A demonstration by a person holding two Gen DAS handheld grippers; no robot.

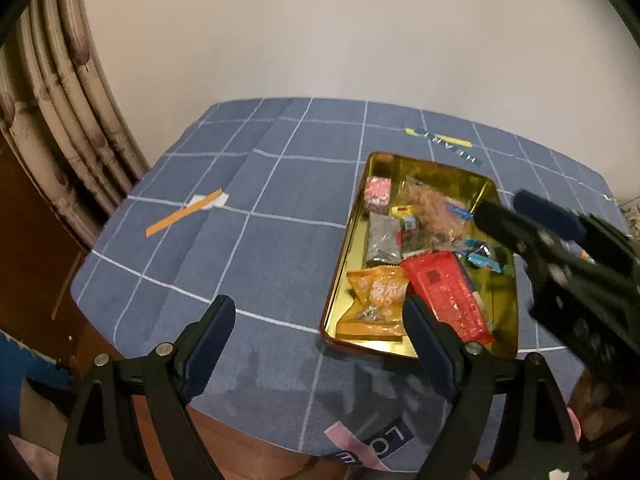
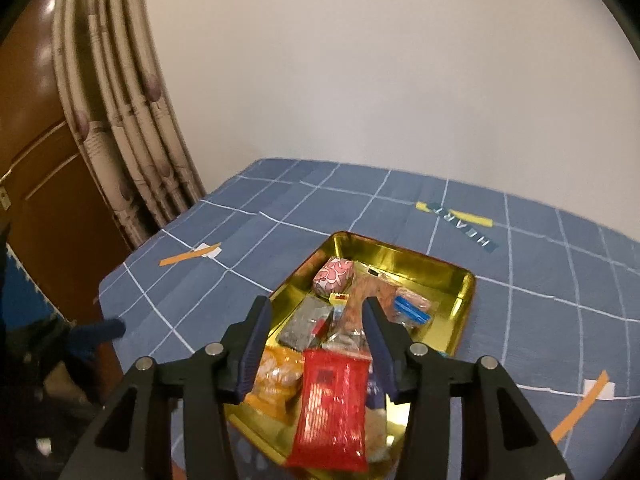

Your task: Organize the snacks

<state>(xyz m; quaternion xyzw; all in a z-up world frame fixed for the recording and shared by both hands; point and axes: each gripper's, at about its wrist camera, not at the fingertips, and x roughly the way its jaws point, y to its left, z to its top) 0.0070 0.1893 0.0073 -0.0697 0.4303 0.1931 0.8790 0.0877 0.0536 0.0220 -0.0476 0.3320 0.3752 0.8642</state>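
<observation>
A gold metal tray (image 1: 440, 172) (image 2: 460, 280) lies on the blue checked tablecloth and holds several snacks: a red packet (image 1: 448, 292) (image 2: 332, 408), an orange packet (image 1: 376, 300) (image 2: 276, 380), a grey-black packet (image 1: 382, 236) (image 2: 306, 322), a pink patterned sweet (image 1: 377, 194) (image 2: 334, 276) and blue-wrapped ones (image 2: 412, 310). My left gripper (image 1: 320, 312) is open and empty above the table's near edge, left of the tray. My right gripper (image 2: 316, 308) (image 1: 516, 208) is open and empty, hovering over the tray with the red packet below its jaws.
A beige curtain (image 1: 60, 120) (image 2: 128, 140) and a brown wooden door (image 2: 44, 184) stand at the left. A plain wall is behind the table. The tablecloth (image 1: 240, 240) has orange and white patches (image 1: 184, 212).
</observation>
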